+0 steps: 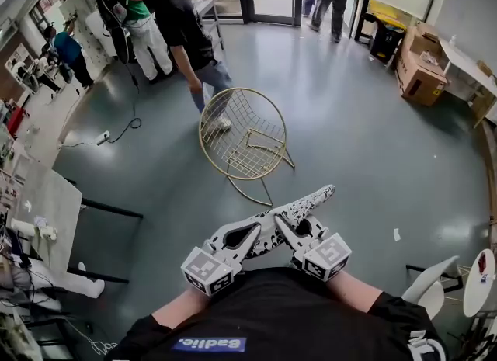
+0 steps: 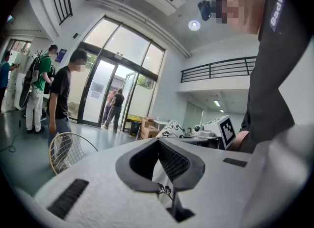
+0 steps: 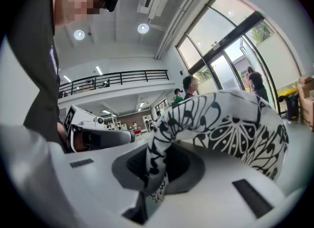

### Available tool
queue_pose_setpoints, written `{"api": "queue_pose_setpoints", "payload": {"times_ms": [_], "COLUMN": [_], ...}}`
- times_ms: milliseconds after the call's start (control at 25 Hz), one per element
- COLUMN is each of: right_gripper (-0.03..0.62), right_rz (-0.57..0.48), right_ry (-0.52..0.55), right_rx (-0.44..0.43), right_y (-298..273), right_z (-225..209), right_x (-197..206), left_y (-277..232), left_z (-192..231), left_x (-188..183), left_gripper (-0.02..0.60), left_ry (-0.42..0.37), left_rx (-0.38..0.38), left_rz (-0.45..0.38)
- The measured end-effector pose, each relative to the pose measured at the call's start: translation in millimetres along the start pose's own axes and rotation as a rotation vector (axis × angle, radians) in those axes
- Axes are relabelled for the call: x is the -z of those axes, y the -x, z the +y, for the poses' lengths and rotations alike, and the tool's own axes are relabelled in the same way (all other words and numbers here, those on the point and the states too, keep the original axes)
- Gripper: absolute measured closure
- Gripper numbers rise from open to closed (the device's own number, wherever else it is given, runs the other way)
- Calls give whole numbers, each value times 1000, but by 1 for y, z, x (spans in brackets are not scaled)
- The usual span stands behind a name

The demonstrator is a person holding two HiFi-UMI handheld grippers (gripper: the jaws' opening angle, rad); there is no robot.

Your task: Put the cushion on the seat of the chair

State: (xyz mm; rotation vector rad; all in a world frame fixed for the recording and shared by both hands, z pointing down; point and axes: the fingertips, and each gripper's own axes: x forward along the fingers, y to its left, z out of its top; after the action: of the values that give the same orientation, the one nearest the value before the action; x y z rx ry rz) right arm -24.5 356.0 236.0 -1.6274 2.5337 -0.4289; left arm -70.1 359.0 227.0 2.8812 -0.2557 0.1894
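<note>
A white cushion point(image 1: 301, 207) with a black pattern hangs between my two grippers, close in front of my chest. My left gripper point(image 1: 266, 233) is shut on one edge of its fabric point(image 2: 166, 185). My right gripper point(image 1: 286, 227) is shut on another edge, and the cushion point(image 3: 230, 129) bulges out past its jaws. The gold wire chair point(image 1: 244, 140) stands on the grey floor ahead of the cushion, its seat bare. It also shows low on the left in the left gripper view point(image 2: 68, 151). Each gripper sees the other: the right one point(image 2: 222, 130), the left one point(image 3: 93, 136).
A person in black point(image 1: 186, 29) stands just behind the chair, with others further left. Cardboard boxes point(image 1: 420, 72) sit at the back right. A white table point(image 1: 48, 200) lies at my left and a white chair point(image 1: 432, 283) at my right. A cable point(image 1: 116, 131) trails over the floor.
</note>
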Motion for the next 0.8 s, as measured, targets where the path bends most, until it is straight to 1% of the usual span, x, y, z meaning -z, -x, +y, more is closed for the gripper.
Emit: {"api": "queue_pose_setpoints", "payload": {"times_ms": [160, 280, 400, 560, 800], "right_gripper": [553, 553, 553, 553, 553], "right_rz": [0, 4, 9, 24, 58], "right_ry": [-6, -5, -19, -24, -23], "right_rx": [-27, -40, -35, -21, 7], "right_y": [15, 24, 27, 24, 3], "right_z": [-18, -29, -43, -60, -78], "right_x": [2, 0, 1, 5, 13], "left_y": [-19, -32, -44, -57, -68], "left_z": [-7, -14, -14, -3, 25], "left_x": [-1, -5, -6, -7, -5], "left_gripper": [565, 565, 566, 565, 565], "left_ry": [3, 8, 3, 17, 28], "left_rx": [-43, -60, -59, -58, -25], "left_rz": [-12, -22, -27, -42, -57]}}
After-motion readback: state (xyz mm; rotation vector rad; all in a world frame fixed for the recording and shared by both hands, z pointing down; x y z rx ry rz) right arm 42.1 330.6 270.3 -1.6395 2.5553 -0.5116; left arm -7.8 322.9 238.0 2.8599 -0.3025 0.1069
